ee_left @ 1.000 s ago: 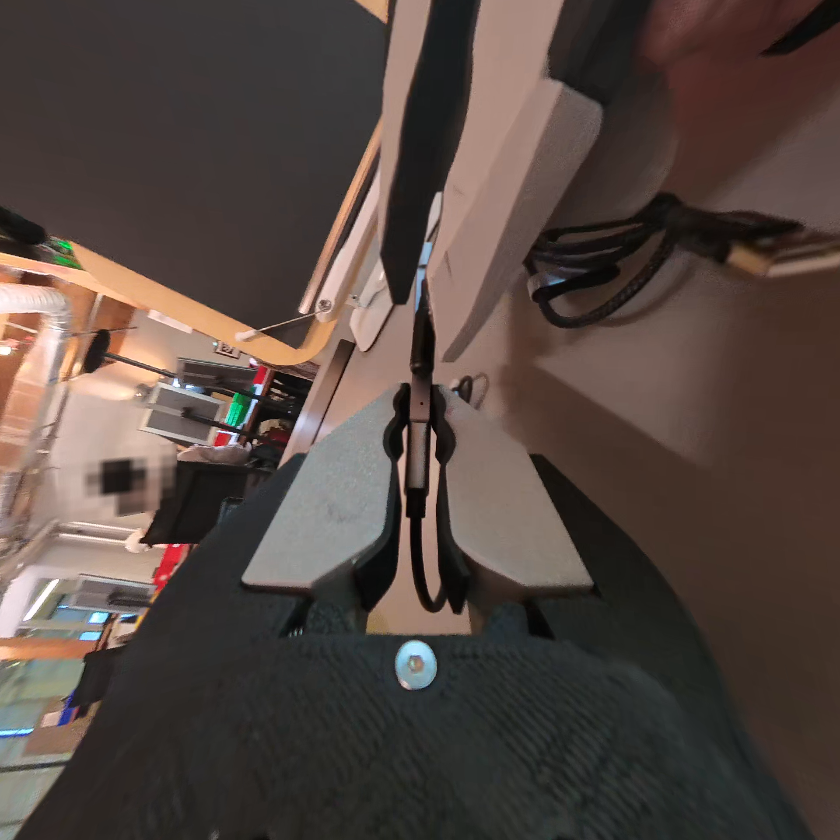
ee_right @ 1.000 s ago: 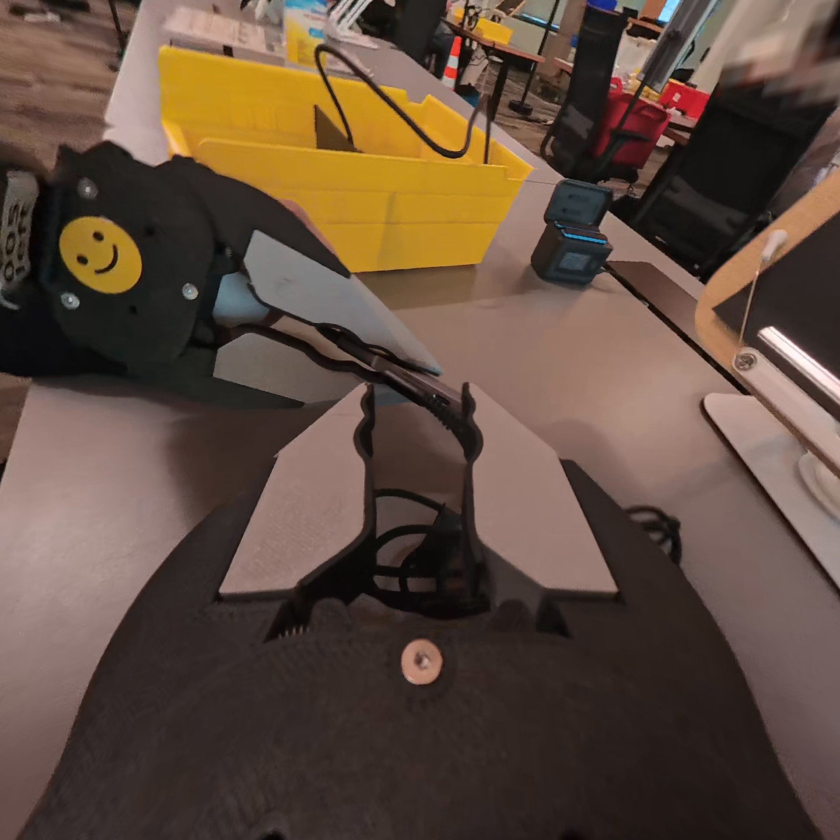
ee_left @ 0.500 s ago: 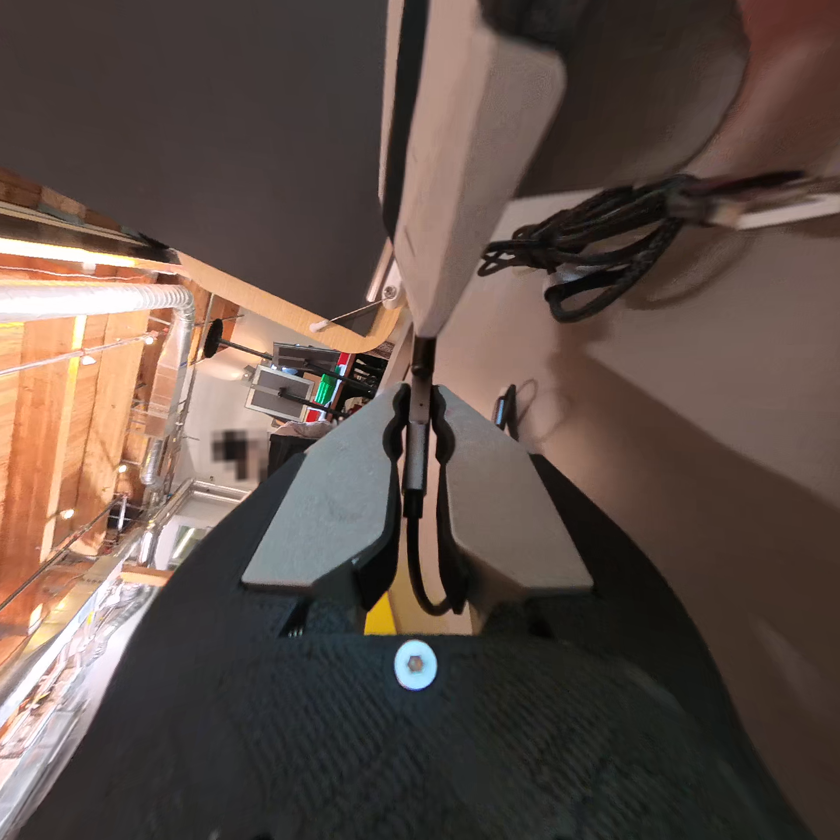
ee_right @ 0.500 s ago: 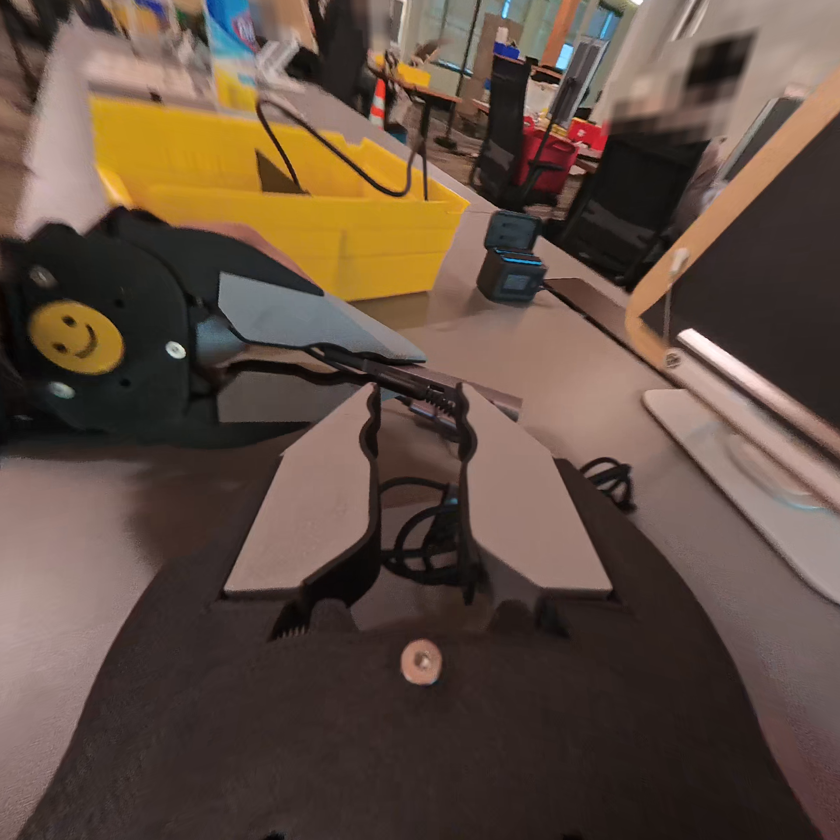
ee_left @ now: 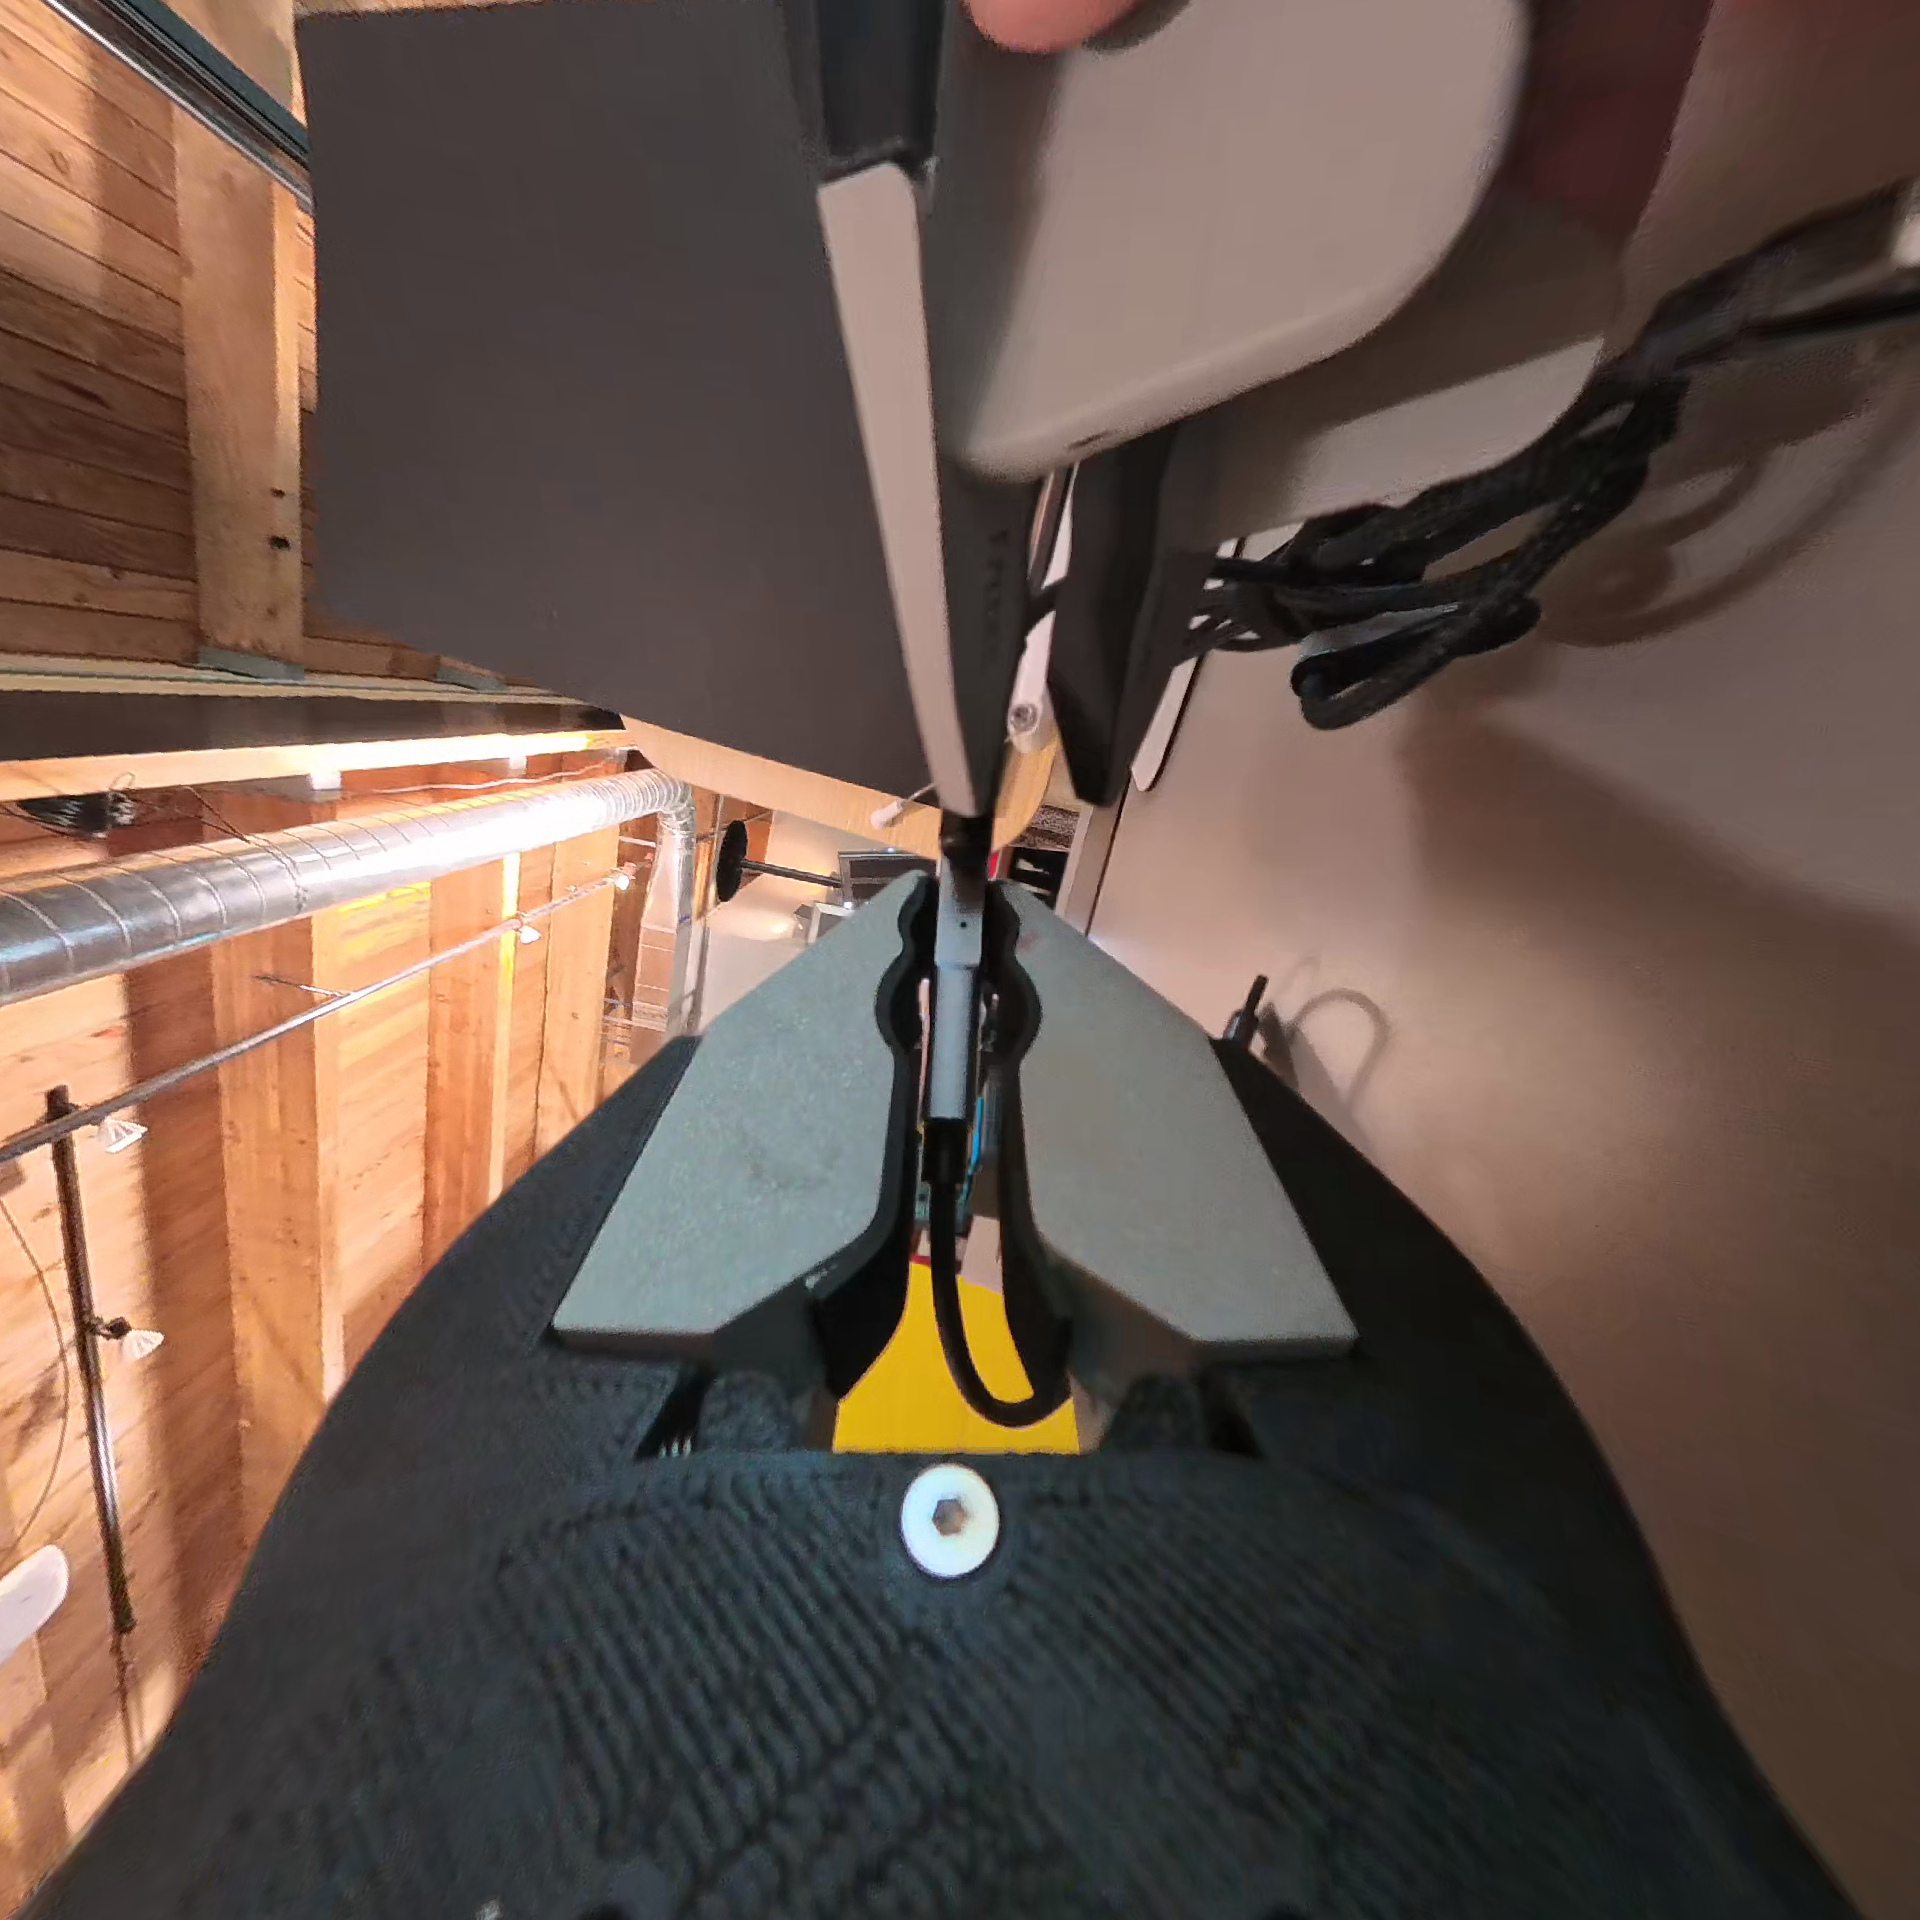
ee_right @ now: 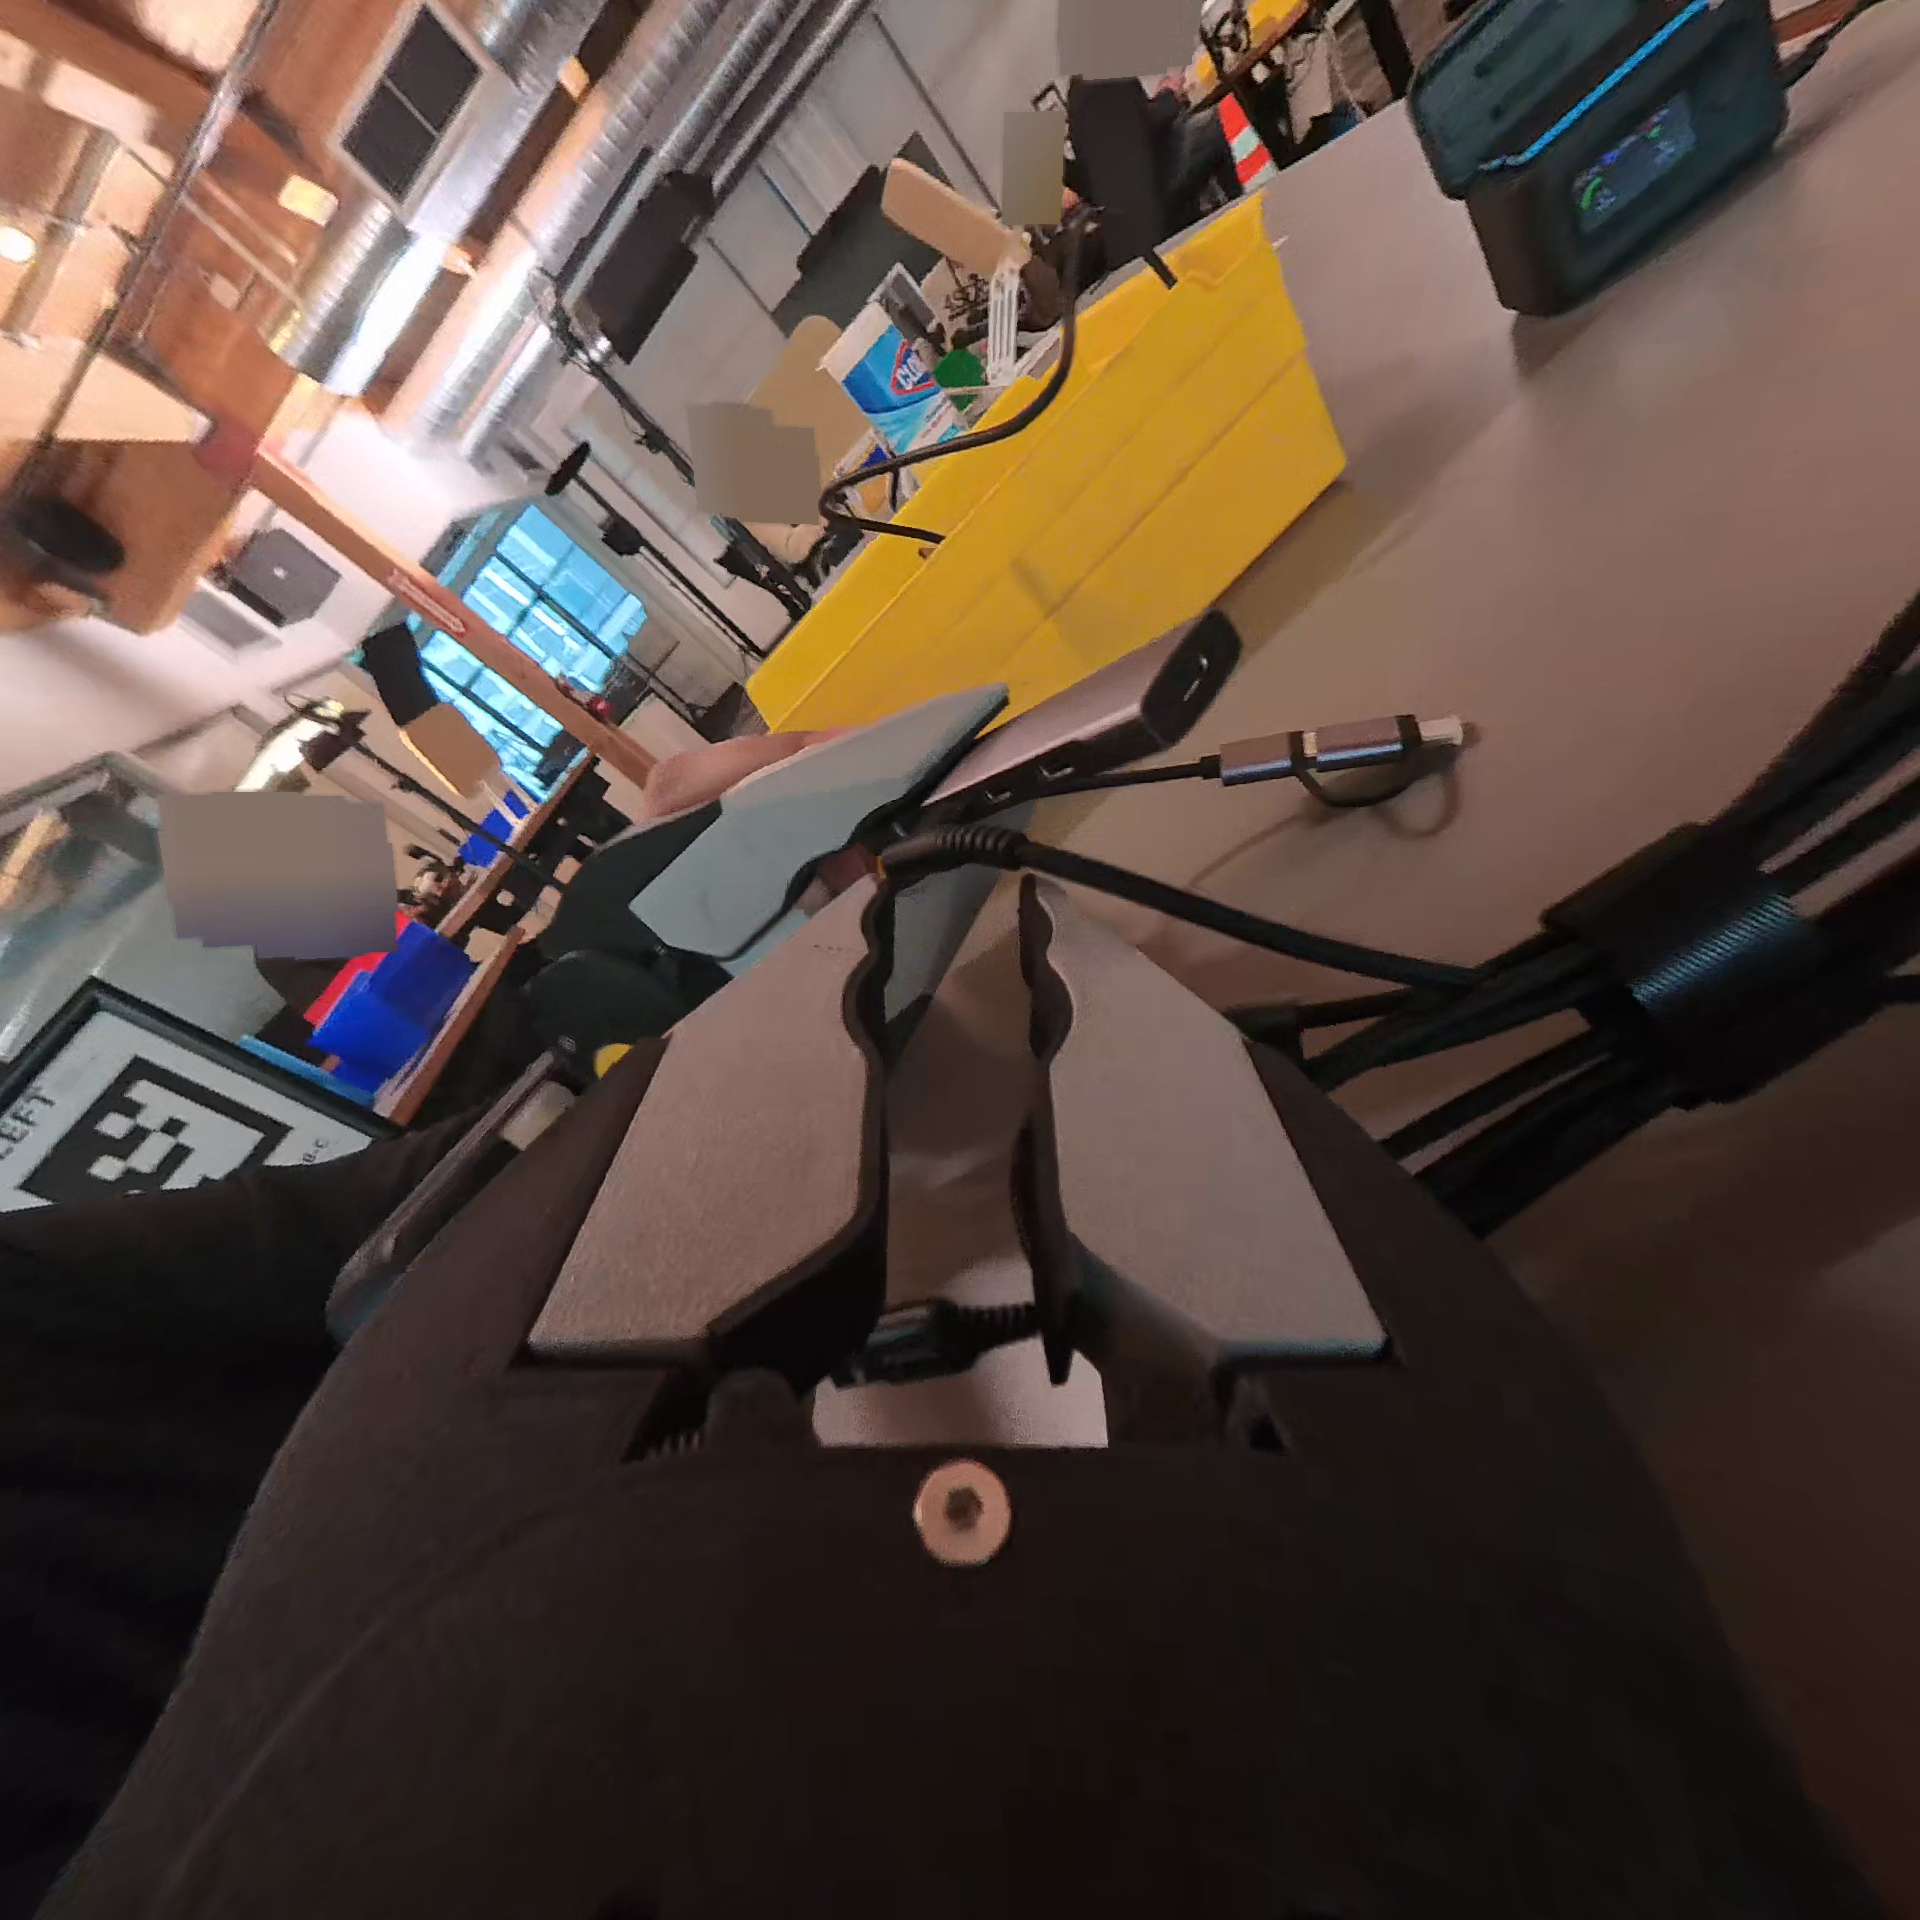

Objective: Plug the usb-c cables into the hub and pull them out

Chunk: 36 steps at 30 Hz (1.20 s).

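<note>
My left gripper (ee_left: 958, 894) is shut on a grey USB-C plug (ee_left: 954, 1018), and its black cable loops back between the fingers. The plug's tip meets the thin edge of the hub (ee_left: 987, 582), which is held above it between the right gripper's light grey fingers (ee_left: 1195, 260). I cannot tell how deep the plug sits. My right gripper (ee_right: 951, 904) is shut on the grey hub (ee_right: 1101, 717), whose far end shows a port. The left gripper's finger (ee_right: 831, 790) lies against the hub's side. A second cable end with a grey adapter (ee_right: 1340, 748) lies on the table.
A bundle of black braided cable (ee_left: 1455, 582) hangs from the hub and also shows in the right wrist view (ee_right: 1662, 987). A yellow bin (ee_right: 1091, 520) and a black-and-blue box (ee_right: 1600, 156) stand on the grey table (ee_right: 1558, 520). A dark monitor panel (ee_left: 571, 364) stands behind.
Both grippers have tilted and rolled together, with the hub swinging round in the right gripper. The left gripper has stayed shut on the plug at the hub's edge.
</note>
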Motion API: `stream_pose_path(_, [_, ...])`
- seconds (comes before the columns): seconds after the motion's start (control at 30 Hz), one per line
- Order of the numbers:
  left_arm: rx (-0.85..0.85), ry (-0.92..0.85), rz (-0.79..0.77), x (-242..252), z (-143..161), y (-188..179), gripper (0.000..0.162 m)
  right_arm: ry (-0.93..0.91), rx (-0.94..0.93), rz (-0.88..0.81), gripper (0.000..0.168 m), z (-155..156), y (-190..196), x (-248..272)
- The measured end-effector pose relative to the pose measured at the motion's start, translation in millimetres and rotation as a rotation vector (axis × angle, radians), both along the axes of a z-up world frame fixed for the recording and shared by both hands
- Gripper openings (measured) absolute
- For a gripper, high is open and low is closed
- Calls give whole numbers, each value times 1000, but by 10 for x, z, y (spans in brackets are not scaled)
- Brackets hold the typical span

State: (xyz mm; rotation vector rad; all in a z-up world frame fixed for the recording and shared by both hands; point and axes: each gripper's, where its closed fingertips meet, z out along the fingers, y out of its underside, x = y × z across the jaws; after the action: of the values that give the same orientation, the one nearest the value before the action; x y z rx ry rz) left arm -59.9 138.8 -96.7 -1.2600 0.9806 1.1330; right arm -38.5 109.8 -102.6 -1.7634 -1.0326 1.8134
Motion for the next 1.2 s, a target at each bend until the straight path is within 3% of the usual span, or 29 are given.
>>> stream_pose_path(0.07, [1, 22, 1, 29, -16, 3, 7, 41, -54, 34, 25, 55, -45, -14])
stream_pose_path(0.4, [5, 53, -12, 90, -38, -1, 7, 96, -238, 72, 12, 49, -3, -30])
stream_pose_path(0.73, [-52, 83, -37, 121, -186, 54, 7, 29, -280, 97, 7, -104, -8, 13])
stream_pose_path(0.9, [-43, 193, -91, 160, -257, 70, 8, -14, -299, 119, 6, -195, -19, 42])
stream_pose_path(1.2, [-13, 187, -144, 195, -179, 31, 8, -3, -278, 182, 6, -137, -89, 74])
